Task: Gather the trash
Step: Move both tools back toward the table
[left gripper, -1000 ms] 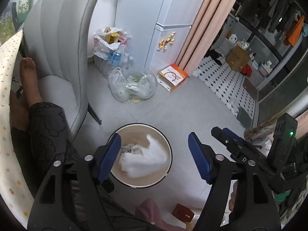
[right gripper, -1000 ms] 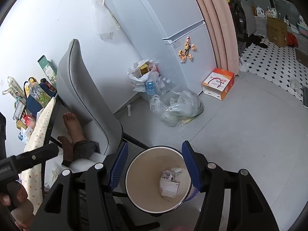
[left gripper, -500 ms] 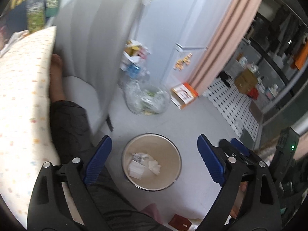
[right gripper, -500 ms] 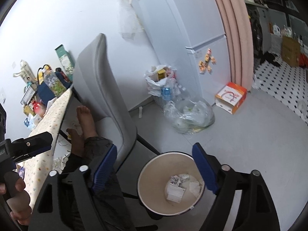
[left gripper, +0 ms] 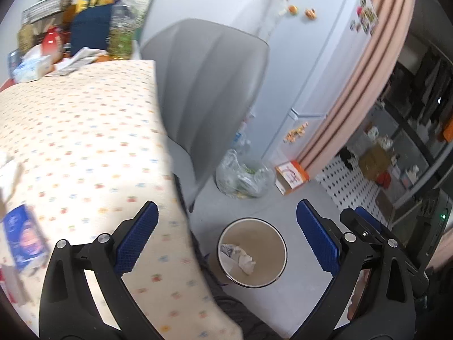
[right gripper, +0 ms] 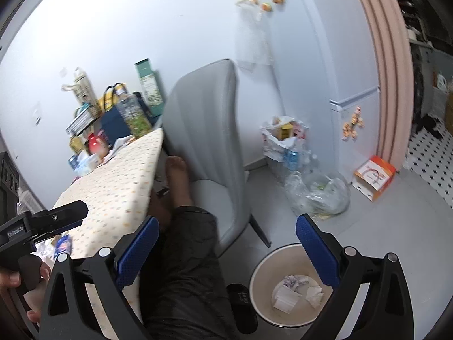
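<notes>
A round beige trash bin (left gripper: 264, 233) stands on the floor beside the table, with crumpled paper and tissue (left gripper: 240, 257) lying in it. My left gripper (left gripper: 226, 212) hovers high above the bin and the table edge. Its jaws are opening, with nothing between them. My right gripper (right gripper: 228, 223) is also raised, with the bin (right gripper: 269, 272) and its paper scraps (right gripper: 294, 290) low at its right finger. Its jaws are opening too and hold nothing. A blue packet (left gripper: 24, 238) lies on the dotted tablecloth (left gripper: 85, 130).
A grey chair (right gripper: 206, 130) stands by the table, with a person's foot (right gripper: 178, 175) resting on its seat. Clear plastic bags (right gripper: 320, 192), an orange-white box (right gripper: 373, 177) and a fridge (left gripper: 317, 65) are behind. A black slipper (right gripper: 243, 303) lies beside the bin. Bottles and bags crowd the table's far end (right gripper: 113, 124).
Both grippers rose and drew back from the bin while their jaws spread wider. A white tissue that showed large over the bin now lies inside it. The tabletop has come into the left view.
</notes>
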A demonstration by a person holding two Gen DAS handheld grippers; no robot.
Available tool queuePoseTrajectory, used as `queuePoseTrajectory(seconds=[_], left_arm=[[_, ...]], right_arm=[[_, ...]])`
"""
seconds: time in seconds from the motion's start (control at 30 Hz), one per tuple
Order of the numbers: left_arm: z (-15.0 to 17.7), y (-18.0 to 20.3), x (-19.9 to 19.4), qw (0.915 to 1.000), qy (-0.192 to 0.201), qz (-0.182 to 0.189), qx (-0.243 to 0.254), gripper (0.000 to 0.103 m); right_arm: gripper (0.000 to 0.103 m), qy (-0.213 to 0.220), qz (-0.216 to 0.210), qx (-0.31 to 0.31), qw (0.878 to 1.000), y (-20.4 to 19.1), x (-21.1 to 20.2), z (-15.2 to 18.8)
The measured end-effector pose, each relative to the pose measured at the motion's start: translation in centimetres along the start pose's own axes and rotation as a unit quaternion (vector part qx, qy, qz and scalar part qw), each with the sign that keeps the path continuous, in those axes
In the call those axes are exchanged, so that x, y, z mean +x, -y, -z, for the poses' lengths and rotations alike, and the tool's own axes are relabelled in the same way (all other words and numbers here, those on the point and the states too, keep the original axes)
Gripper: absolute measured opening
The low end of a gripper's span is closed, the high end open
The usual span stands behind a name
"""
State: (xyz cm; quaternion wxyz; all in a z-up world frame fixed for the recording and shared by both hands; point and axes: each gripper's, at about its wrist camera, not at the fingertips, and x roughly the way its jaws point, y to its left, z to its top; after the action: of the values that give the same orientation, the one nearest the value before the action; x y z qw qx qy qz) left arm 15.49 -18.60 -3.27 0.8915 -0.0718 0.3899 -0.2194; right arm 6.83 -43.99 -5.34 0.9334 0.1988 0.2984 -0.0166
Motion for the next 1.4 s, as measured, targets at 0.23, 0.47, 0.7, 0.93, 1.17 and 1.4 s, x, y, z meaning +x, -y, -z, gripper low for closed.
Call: queuePoseTrajectory(seconds=[0.23, 0.47, 0.7, 0.93, 1.17, 1.4], left_arm=[[0.7, -5.5, -4.6, 0.9981, 0.037, -0.021, -0.044, 0.097], [2.3, -11.0, -9.5, 0.9923, 0.071, -0.051, -0.088, 0.097], [4.1, -15.9, -12.9, 0.9846, 0.089, -0.077, -0.130, 0.097], [5.9, -21.0, -15.7, 0.9726, 0.109, -0.105, -0.176, 0.097], [7.9, -25.9, -17.0, 0.9585, 0.112, -0.131, -0.227, 0.097], [9.7, -29.7, -17.2, 0.9484, 0.109, -0.140, -0.263, 0.097]], right_arm=[[0.095, -0.002, -0.021, -0.044, 0.999, -6.0, -1.1, -0.3], [0.095, -0.003, -0.050, -0.080, 0.996, -12.0, -1.8, 0.0], [0.095, -0.018, -0.078, -0.117, 0.990, -17.4, -1.6, 1.3], [0.095, -0.033, -0.109, -0.157, 0.981, -22.6, -1.6, 2.9], [0.095, -0.059, -0.139, -0.184, 0.971, -26.4, -0.5, 4.5], [0.092, -0.087, -0.161, -0.206, 0.961, -29.9, 0.8, 6.4]])
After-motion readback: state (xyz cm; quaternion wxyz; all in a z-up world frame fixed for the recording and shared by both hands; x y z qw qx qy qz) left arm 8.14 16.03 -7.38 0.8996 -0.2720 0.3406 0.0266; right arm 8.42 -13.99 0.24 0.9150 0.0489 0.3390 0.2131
